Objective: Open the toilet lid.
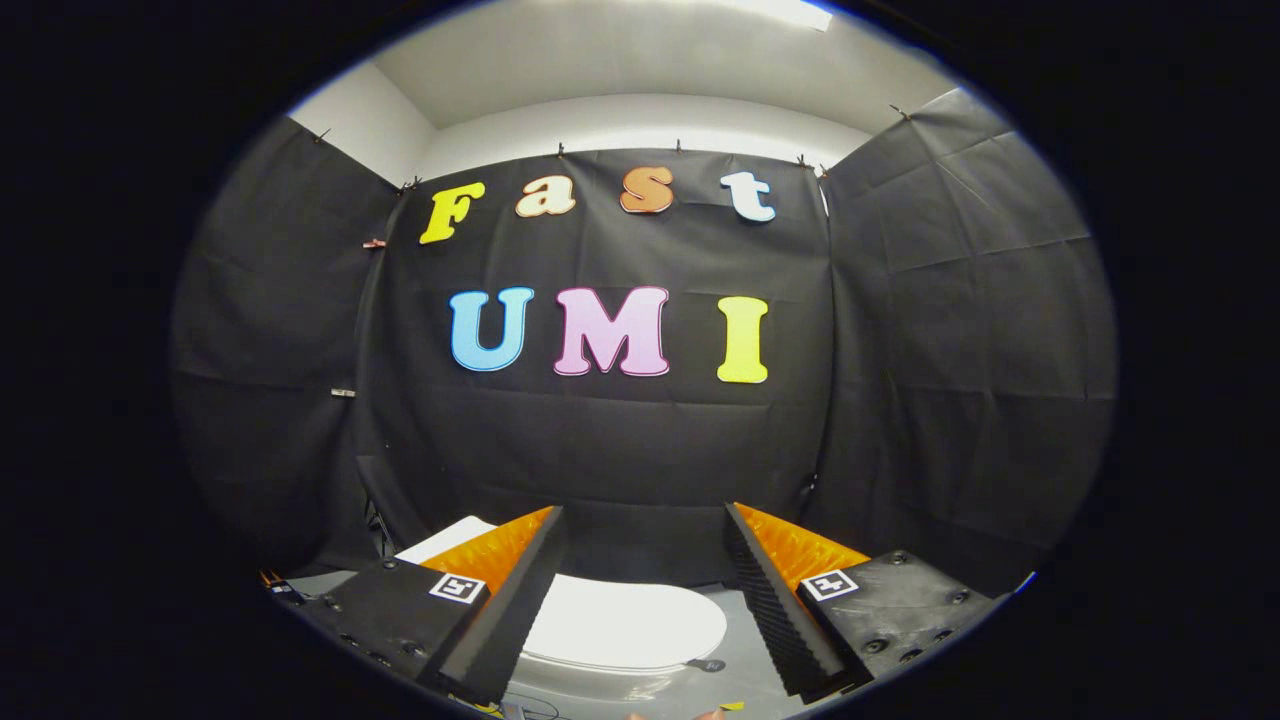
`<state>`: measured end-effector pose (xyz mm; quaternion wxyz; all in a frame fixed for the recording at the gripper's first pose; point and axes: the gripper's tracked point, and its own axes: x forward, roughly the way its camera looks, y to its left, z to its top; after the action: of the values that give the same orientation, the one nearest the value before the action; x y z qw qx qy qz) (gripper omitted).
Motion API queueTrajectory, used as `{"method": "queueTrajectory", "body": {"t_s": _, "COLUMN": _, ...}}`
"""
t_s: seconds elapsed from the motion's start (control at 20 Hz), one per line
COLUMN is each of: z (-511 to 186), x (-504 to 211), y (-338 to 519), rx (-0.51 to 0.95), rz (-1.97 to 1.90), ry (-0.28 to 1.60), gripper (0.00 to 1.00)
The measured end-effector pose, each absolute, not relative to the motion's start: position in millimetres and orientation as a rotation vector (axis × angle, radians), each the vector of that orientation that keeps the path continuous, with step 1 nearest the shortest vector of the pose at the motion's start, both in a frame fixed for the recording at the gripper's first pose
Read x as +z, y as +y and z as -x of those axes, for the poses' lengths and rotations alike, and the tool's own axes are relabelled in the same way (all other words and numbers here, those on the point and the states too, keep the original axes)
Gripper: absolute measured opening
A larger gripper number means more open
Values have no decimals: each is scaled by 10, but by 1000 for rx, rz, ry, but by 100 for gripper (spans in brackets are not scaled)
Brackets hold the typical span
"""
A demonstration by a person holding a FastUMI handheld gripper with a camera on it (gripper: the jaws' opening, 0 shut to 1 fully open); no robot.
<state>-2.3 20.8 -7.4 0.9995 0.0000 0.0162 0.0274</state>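
Observation:
A white toilet lid (pixel 630 622) lies flat and closed below me, seen in the gap between my two fingers. My gripper (pixel 643 518) hangs above it, open wide, with nothing between the fingers. The left finger (pixel 515 600) covers the lid's left side. A corner of the white tank (pixel 445 538) peeks out behind the left finger. The fingers stand clear of the lid.
The toilet sits on a grey floor (pixel 745 640) with a small dark mark (pixel 712 665) just right of the lid. Black cloth walls (pixel 620 450) close the booth behind and on both sides.

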Motion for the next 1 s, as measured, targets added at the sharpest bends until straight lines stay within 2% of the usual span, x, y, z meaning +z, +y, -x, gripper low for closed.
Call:
{"method": "queueTrajectory", "body": {"t_s": 0.75, "z": -282, "x": -409, "y": 131, "rx": 67, "rz": -24, "ry": 9, "gripper": 99}}
{"method": "queueTrajectory", "body": {"t_s": 1.0, "z": -486, "x": -743, "y": 92, "rx": 82, "rz": -17, "ry": -11, "gripper": 99}}
